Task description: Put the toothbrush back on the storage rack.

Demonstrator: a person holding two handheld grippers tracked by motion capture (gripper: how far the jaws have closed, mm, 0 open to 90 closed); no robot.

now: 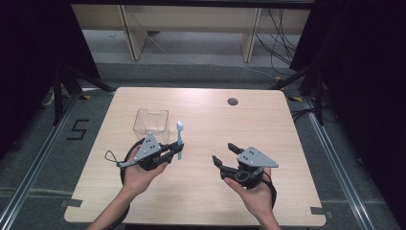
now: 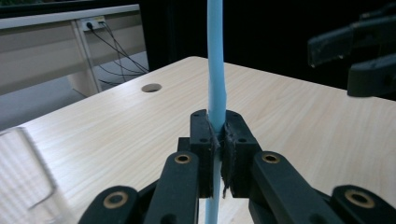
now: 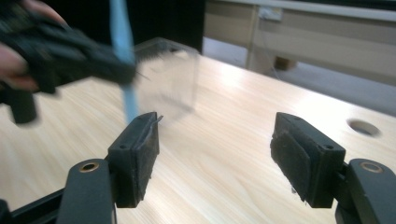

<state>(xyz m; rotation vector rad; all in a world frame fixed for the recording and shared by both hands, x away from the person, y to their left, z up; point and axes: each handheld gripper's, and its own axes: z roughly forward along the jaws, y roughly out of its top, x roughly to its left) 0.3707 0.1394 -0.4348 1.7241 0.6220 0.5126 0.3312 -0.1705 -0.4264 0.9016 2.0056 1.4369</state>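
Observation:
A light blue toothbrush (image 1: pixel 180 139) with a white head stands upright above the table, clamped low on its handle by my left gripper (image 1: pixel 176 151). In the left gripper view the blue handle (image 2: pixel 216 60) rises straight up from between the shut pads (image 2: pixel 232 158). A clear plastic box (image 1: pixel 151 123) sits on the table just behind and left of that gripper. My right gripper (image 1: pixel 224 154) hovers to the right, jaws wide apart with nothing between them; in its own view the pads (image 3: pixel 140 156) frame bare wood, with the toothbrush (image 3: pixel 125 56) and box (image 3: pixel 169 79) beyond.
The light wooden table (image 1: pixel 206 182) has a round cable hole (image 1: pixel 232 101) near its far edge. Pale wooden furniture and cables stand on the floor behind. Dark curtains flank both sides.

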